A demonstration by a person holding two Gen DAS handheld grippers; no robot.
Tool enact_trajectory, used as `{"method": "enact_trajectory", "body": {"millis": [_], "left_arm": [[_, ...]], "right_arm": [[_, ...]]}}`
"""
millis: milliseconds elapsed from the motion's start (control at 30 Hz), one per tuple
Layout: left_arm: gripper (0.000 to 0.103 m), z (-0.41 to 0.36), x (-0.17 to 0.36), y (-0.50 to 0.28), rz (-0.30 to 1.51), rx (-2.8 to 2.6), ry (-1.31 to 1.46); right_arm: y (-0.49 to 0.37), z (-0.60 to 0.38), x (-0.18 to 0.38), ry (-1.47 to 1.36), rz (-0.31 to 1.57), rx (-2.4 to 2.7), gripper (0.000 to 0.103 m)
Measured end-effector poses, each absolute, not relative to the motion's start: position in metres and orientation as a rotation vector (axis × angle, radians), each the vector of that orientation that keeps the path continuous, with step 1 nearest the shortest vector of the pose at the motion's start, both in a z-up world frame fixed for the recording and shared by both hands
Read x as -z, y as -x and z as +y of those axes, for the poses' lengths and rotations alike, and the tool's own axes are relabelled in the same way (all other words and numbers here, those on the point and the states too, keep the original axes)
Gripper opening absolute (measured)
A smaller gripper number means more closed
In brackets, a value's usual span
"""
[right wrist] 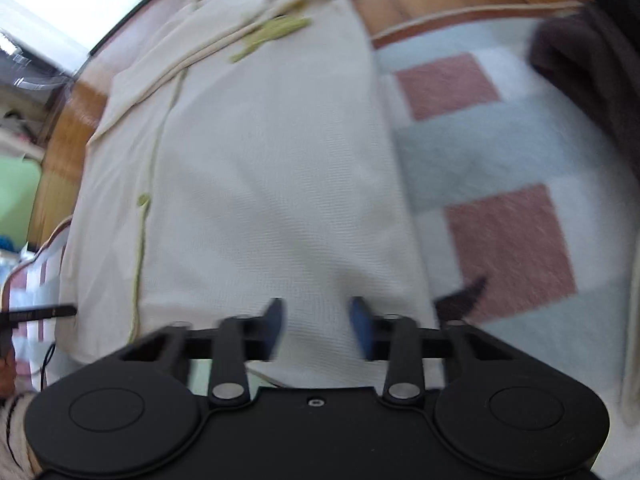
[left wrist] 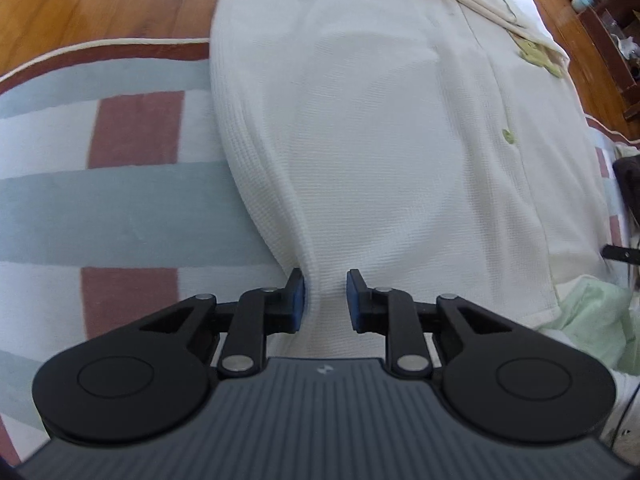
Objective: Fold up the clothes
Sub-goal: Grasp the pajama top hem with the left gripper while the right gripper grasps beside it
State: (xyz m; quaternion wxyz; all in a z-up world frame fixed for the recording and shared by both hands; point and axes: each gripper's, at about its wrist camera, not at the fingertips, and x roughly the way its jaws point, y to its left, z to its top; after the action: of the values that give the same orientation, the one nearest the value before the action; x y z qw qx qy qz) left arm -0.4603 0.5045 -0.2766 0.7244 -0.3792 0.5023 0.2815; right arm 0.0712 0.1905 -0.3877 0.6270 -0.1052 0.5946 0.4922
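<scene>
Sprawling over the checked rug, the cream garment filled mid-frame, looking soft, light and floppy; best taken at its hem. Left gripper pinched bunched hem; right gripper straddled cloth, grip blurred.

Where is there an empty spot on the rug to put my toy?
The checked rug lies bare left of the white garment, and right of it up to the dark cloth. It is crowded around the pale green cloth.
</scene>
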Motion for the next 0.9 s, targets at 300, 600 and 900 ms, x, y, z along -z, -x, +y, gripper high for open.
{"method": "enact_trajectory", "body": {"millis": [300,600,900], "left_arm": [[0.048,0.496,0.288,0.445,1.132,-0.586,0.779],[0.018,0.5,0.268,0.437,0.932,-0.507,0.843],[0.051,0.493,0.288,0.422,1.104,-0.502,0.827]], "right_arm": [[-0.07,0.226,0.351,0.217,1.206,-1.26,0.002],[-0.083,0.201,0.353,0.401,1.19,-1.105,0.062],[-0.082,0.152,0.383,0.411,1.35,-1.081,0.076]]}}
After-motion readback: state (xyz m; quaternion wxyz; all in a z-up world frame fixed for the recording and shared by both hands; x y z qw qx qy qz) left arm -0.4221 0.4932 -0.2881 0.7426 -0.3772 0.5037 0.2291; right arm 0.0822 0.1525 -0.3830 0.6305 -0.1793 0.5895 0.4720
